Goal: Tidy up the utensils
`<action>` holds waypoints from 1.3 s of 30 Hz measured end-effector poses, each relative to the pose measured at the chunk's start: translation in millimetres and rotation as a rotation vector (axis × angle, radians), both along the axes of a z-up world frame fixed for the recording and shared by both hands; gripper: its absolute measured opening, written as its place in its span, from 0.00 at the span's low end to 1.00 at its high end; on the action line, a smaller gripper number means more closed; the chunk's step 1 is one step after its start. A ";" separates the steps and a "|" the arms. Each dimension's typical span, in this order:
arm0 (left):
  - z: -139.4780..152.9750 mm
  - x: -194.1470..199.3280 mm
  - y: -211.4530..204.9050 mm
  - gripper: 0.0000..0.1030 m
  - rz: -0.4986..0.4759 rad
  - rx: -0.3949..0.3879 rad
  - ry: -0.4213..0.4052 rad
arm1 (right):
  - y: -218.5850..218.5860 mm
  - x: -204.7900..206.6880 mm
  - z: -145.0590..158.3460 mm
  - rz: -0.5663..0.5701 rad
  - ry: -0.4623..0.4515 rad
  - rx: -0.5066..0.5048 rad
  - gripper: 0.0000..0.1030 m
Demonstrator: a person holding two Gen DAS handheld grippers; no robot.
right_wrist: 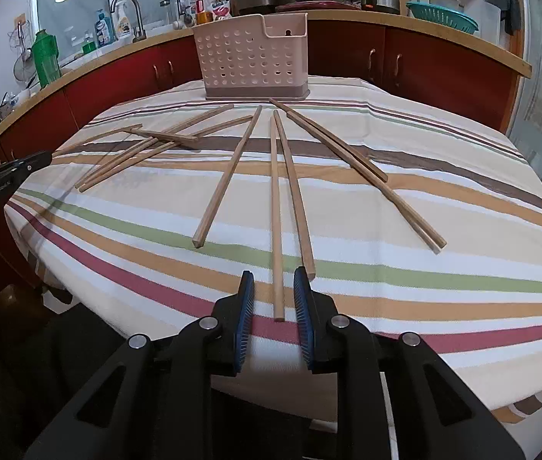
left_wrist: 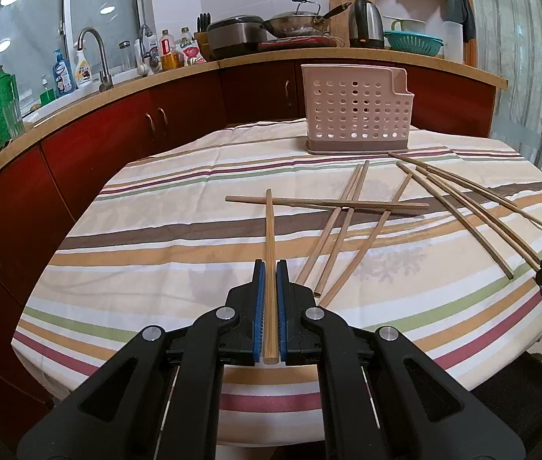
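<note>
My left fingers (left_wrist: 270,268) clench a round wooden chopstick (left_wrist: 269,253) near the striped tabletop's (left_wrist: 136,253) front edge; my right fingers (right_wrist: 274,281) gape around another chopstick (right_wrist: 276,230), before the pink perforated plastic caddy (right_wrist: 249,61).

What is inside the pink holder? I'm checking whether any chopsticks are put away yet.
Nothing sticks up above the rim of the pink holder, and its holes show no sticks. The bottom is hidden by its brown base. Chopsticks lie on the tablecloth.
</note>
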State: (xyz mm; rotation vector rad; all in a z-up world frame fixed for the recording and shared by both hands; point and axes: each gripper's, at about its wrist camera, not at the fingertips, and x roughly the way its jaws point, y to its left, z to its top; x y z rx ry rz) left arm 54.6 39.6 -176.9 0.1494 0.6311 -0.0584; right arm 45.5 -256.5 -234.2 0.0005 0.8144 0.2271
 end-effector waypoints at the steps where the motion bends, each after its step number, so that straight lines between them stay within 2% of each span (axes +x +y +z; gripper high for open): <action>1: -0.4 0.1 0.7 0.06 0.001 -0.002 0.001 | -0.3 -1.8 -0.4 0.000 -0.005 0.000 0.22; 4: -1.1 1.0 2.9 0.06 0.001 -0.003 0.002 | -1.2 -6.9 -1.4 -0.007 -0.020 0.002 0.20; 7: -2.1 1.0 3.0 0.06 0.000 -0.002 0.004 | -1.5 -8.5 -1.6 0.000 -0.025 0.016 0.06; 12: 4.1 -2.2 4.2 0.06 0.003 -0.005 -0.020 | -0.4 -11.3 12.2 -0.012 -0.072 0.010 0.06; 18: 25.8 -7.9 7.2 0.06 0.014 -0.024 -0.086 | -2.0 -18.6 56.9 -0.026 -0.211 0.007 0.06; 26: 60.0 -11.2 10.5 0.06 0.010 -0.050 -0.173 | 0.3 -16.3 99.4 -0.017 -0.336 0.022 0.06; 34: 80.6 4.8 12.3 0.06 0.005 -0.059 -0.215 | 6.7 11.1 126.4 0.003 -0.416 0.032 0.06; 39: 87.5 22.4 15.0 0.06 0.012 -0.054 -0.227 | 5.5 33.4 133.8 0.003 -0.425 0.048 0.06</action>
